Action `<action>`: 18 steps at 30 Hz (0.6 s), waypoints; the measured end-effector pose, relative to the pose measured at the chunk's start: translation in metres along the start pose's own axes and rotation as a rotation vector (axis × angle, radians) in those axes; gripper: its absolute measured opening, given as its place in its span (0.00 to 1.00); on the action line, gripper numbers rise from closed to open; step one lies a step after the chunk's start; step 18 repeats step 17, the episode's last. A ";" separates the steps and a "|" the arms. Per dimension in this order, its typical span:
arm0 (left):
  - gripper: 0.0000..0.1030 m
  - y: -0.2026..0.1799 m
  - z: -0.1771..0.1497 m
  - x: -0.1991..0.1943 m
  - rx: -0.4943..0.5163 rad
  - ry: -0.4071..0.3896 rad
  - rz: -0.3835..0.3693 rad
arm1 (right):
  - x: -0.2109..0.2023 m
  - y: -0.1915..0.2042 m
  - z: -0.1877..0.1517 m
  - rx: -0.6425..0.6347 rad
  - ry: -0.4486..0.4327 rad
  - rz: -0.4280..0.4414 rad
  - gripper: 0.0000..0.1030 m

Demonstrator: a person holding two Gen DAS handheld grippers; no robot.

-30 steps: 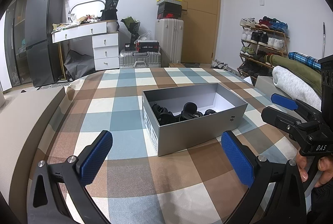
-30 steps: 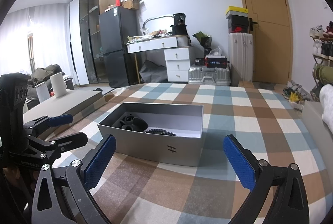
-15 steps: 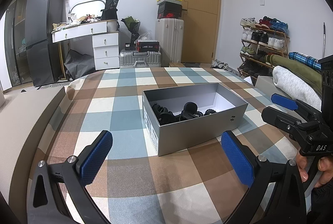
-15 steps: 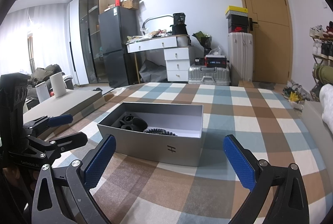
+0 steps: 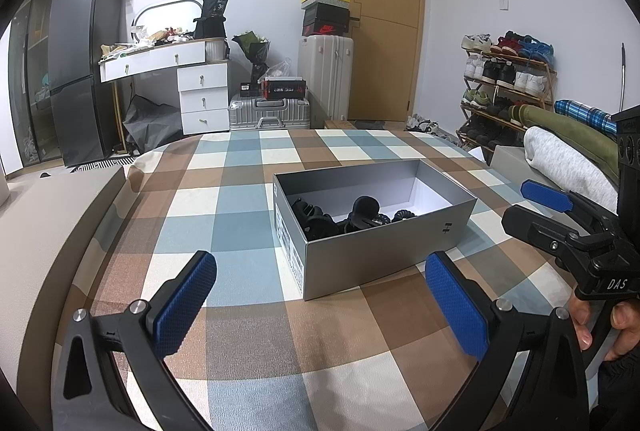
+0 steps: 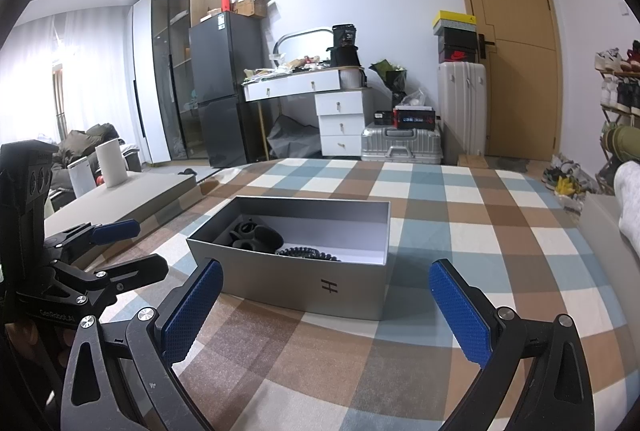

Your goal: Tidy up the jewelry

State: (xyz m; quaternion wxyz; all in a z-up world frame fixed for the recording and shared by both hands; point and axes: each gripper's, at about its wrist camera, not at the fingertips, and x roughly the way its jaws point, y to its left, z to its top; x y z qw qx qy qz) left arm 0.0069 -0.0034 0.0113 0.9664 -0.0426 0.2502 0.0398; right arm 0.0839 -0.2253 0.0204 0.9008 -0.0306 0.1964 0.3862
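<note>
Left wrist view: the left gripper (image 5: 320, 295) is hovering with its blue pads spread wide and nothing between them, just short of the grey box (image 5: 384, 255) sitting on the checked cloth (image 5: 240, 207). Black hair clips and beads (image 5: 340, 217) are lying inside the box. The right gripper (image 6: 326, 305) is likewise hanging with fingers apart and empty, facing the box.

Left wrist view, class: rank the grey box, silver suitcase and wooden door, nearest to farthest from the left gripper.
From the left gripper:
1. Grey box, just ahead on the checked cloth.
2. Silver suitcase, on the floor beyond.
3. Wooden door, back wall.
</note>
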 end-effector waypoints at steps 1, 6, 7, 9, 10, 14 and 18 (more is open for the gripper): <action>0.99 0.000 0.000 0.000 0.000 0.001 0.000 | 0.000 0.000 0.000 0.000 0.000 0.000 1.00; 0.99 0.000 0.000 0.000 -0.001 0.001 0.001 | 0.000 0.000 0.000 0.001 0.001 0.000 1.00; 0.99 0.000 0.000 0.000 -0.003 0.000 0.000 | 0.000 0.000 0.000 0.001 0.001 0.000 1.00; 0.99 0.001 0.000 -0.001 -0.007 -0.001 -0.005 | 0.000 0.000 0.000 0.000 0.001 0.000 1.00; 0.99 0.001 0.000 -0.001 -0.009 -0.001 -0.007 | 0.000 0.000 0.000 0.000 0.001 0.000 1.00; 0.99 0.002 -0.001 0.000 -0.020 -0.002 -0.010 | 0.000 0.000 0.000 0.001 0.000 0.000 1.00; 0.99 0.001 -0.001 0.000 -0.022 0.001 -0.009 | 0.000 0.000 0.000 0.001 0.002 0.000 1.00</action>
